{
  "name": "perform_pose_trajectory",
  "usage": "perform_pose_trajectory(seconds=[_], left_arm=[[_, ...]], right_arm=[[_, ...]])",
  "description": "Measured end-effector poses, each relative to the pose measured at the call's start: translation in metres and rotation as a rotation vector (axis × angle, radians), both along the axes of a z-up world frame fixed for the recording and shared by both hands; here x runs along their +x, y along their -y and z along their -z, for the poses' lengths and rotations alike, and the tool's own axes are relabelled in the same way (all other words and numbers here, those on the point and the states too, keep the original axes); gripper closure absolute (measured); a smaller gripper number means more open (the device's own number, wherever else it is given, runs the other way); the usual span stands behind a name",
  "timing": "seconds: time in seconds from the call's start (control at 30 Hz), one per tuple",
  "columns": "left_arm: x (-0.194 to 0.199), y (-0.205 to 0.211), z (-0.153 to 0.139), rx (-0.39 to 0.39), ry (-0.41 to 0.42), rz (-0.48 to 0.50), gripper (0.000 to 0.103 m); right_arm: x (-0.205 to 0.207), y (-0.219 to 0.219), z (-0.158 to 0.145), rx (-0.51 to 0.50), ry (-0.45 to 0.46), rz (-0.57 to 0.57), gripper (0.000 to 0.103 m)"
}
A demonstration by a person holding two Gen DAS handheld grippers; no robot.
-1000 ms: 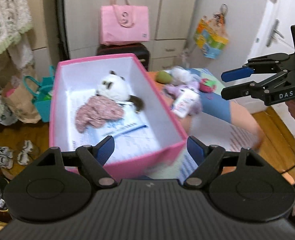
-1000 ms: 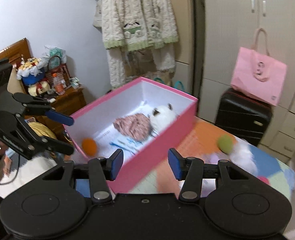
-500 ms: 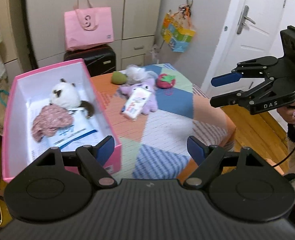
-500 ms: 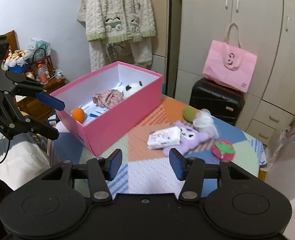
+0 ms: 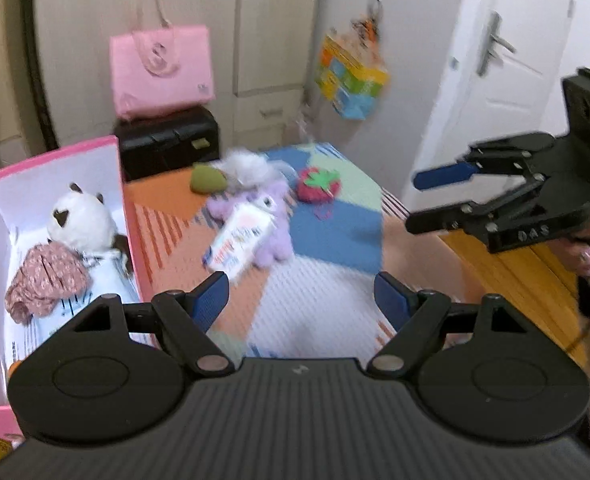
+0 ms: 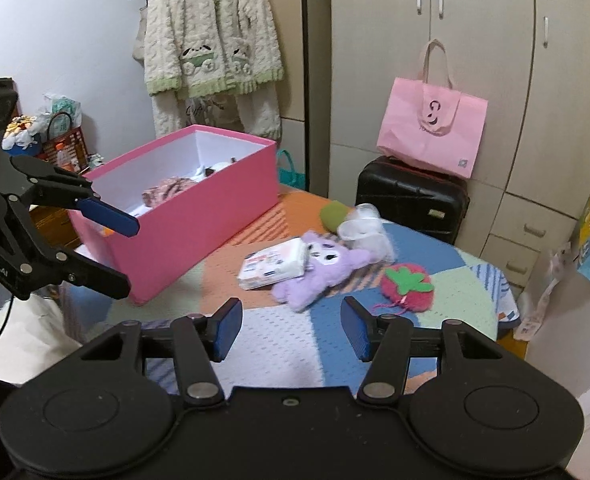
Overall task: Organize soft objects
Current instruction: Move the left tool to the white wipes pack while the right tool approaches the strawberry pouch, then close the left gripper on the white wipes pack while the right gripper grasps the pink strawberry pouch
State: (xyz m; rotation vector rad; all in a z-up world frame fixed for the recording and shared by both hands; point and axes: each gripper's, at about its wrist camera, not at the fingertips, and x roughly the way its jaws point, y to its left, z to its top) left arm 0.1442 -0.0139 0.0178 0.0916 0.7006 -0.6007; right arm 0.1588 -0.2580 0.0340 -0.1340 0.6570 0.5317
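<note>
Both grippers empty over patchwork table [image 6: 279, 340]: left gripper [image 5: 301, 300] jaws wide, right gripper [image 6: 291, 326], lettered "DAS", jaws partly apart, just been opening; purple plush [image 6: 319, 268] under tissue pack [image 6: 273, 266] (print unreadable) beside pink box [image 6: 199, 220].

A pink paper tote bag [image 6: 433, 132] with beige handles is sitting on top of a black hard-shell suitcase [image 6: 411, 198] against the beige wardrobe doors [image 6: 475, 56]. A cream knitted cardigan [image 6: 211, 36] is hanging left of the wardrobe.
</note>
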Motion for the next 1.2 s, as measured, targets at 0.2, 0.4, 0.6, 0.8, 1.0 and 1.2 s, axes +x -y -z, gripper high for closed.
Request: perform_pose_trajectory(seconds=[0.2,0.4,0.6,0.8,1.0,1.2], left_arm=[[0.016,0.018,0.027,-0.016,0.017,-0.084,0.024],[0.036,0.034,0.047,0.017,0.08,-0.146,0.024],[0.072,0.036,0.073,-0.026,0.027,-0.232,0.024],[0.093,0.036,0.086,-0.076,0.026,-0.283,0.024],[0.105,0.044,0.091,-0.05,0.039,-0.329,0.018],[0.115,0.054,0.098,-0.03,-0.017,-0.333,0.015]], right_arm=[[0.024,0.014,0.02,0.019,0.006,0.012,0.043],[0.048,0.028,0.042,0.064,0.029,0.045,0.043],[0.075,0.041,0.07,0.107,0.06,0.113,0.04],[0.098,0.039,0.087,0.084,0.077,0.137,0.037],[0.121,0.038,0.099,0.063,0.088,0.171,0.035],[0.139,0.036,0.112,0.04,0.061,0.189,0.03]])
